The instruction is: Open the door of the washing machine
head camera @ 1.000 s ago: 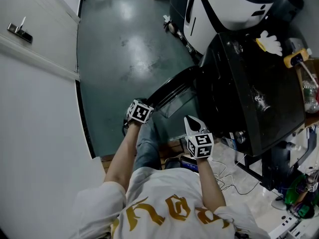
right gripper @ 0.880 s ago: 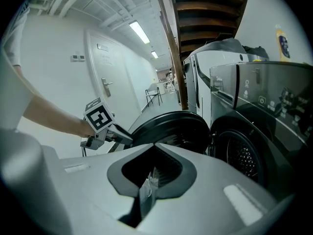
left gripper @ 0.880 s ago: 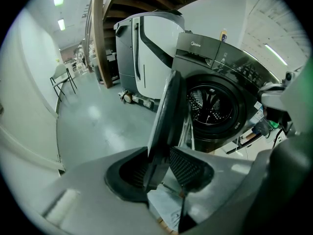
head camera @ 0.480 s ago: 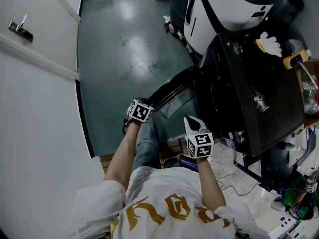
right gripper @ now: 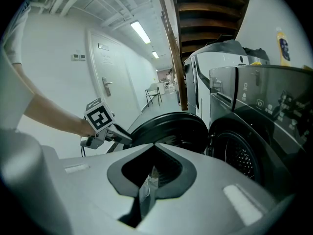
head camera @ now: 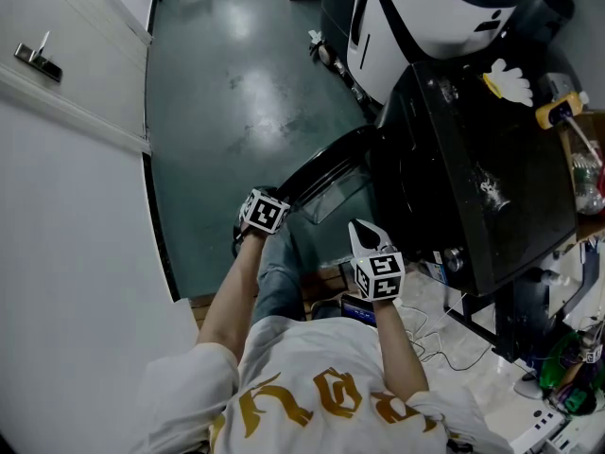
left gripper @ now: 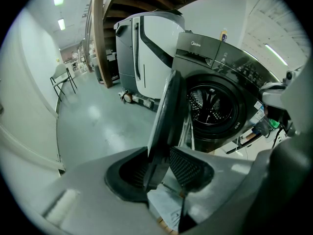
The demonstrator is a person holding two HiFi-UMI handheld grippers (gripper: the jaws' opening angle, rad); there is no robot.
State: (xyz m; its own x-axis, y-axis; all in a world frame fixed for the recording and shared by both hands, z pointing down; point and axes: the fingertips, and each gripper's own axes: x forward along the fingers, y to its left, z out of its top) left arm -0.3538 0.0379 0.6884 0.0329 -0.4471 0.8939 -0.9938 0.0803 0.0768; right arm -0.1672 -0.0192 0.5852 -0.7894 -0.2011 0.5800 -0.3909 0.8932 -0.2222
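Observation:
The dark front-loading washing machine (head camera: pixel 473 187) stands at the right, and its round door (head camera: pixel 326 168) is swung out towards me, baring the drum (left gripper: pixel 212 106). My left gripper (head camera: pixel 280 200) is shut on the door's outer edge; in the left gripper view the door (left gripper: pixel 168 111) runs edge-on between the two pads (left gripper: pixel 188 168) of the left gripper (left gripper: pixel 159 163). The right gripper view shows that gripper (right gripper: pixel 115 133) at the rim of the door (right gripper: pixel 168 129). My right gripper (head camera: pixel 367 234) hangs in front of the machine, shut and empty (right gripper: pixel 149 180).
A white room door with a handle (head camera: pixel 38 60) is at the left. A white appliance (head camera: pixel 425 8) stands beyond the washer. A yellow bottle (head camera: pixel 558 112) lies on the washer's top. Cables and a power strip (head camera: pixel 539 428) lie on the floor at the lower right.

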